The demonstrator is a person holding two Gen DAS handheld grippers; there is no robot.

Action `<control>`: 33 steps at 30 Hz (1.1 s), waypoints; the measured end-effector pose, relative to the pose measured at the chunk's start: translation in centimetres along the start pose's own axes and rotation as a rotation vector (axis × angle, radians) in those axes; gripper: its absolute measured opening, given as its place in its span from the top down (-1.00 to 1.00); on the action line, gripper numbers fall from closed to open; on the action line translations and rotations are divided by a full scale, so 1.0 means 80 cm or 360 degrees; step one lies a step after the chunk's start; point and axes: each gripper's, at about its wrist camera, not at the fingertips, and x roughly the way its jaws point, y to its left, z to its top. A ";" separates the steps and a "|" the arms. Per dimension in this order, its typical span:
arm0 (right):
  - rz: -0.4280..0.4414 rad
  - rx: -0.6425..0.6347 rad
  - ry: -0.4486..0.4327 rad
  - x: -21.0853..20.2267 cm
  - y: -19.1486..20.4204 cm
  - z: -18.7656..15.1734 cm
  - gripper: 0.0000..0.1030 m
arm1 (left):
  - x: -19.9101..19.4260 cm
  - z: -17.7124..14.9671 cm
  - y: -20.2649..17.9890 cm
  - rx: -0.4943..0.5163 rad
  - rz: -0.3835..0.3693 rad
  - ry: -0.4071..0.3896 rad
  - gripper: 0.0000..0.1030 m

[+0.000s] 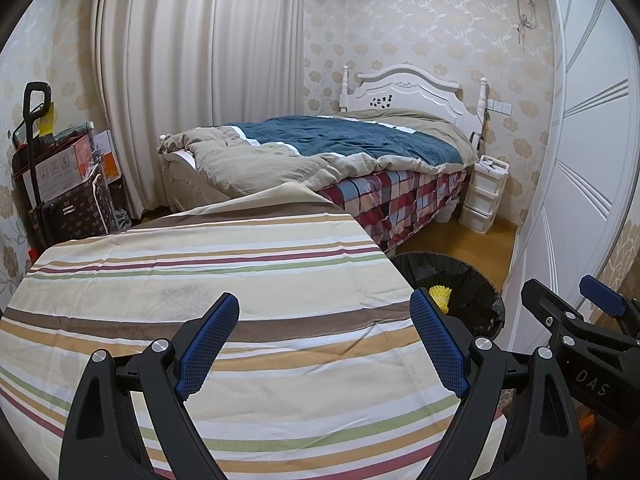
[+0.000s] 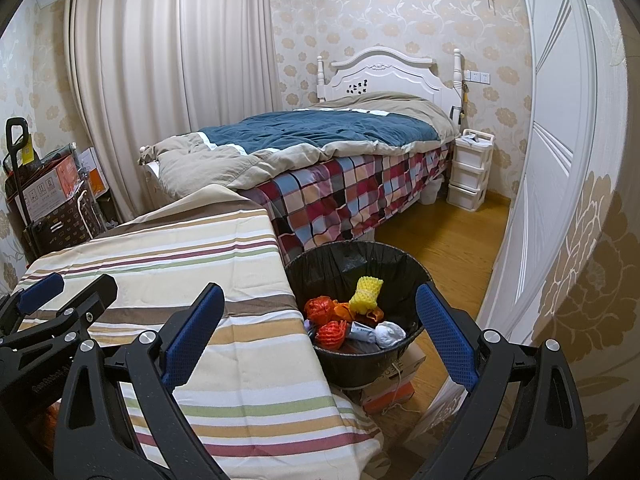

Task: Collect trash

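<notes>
A black bin with a black liner (image 2: 340, 264) stands on the floor right of a striped-cloth table (image 2: 168, 264). In it lie a yellow foam net (image 2: 365, 295), orange mesh balls (image 2: 320, 310), a white crumpled wad (image 2: 390, 334) and a small packet. The bin also shows in the left wrist view (image 1: 472, 280), with the yellow net (image 1: 440, 295). My right gripper (image 2: 320, 320) is open and empty, above the table's right edge and the bin. My left gripper (image 1: 325, 332) is open and empty over the striped table (image 1: 200, 280). Each gripper shows in the other's view.
A bed with a blue and beige quilt (image 2: 320, 136) and checked sheet stands behind the table. A white drawer unit (image 2: 470, 168) is beside it. A white door (image 2: 560, 160) is at right. Boxes and a trolley (image 2: 40, 200) are at left. A shoebox (image 2: 392, 384) lies under the bin.
</notes>
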 end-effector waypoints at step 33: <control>0.0002 -0.0005 0.0005 0.000 0.003 -0.002 -0.83 | -0.001 -0.004 0.000 0.0022 0.0009 -0.0017 -0.68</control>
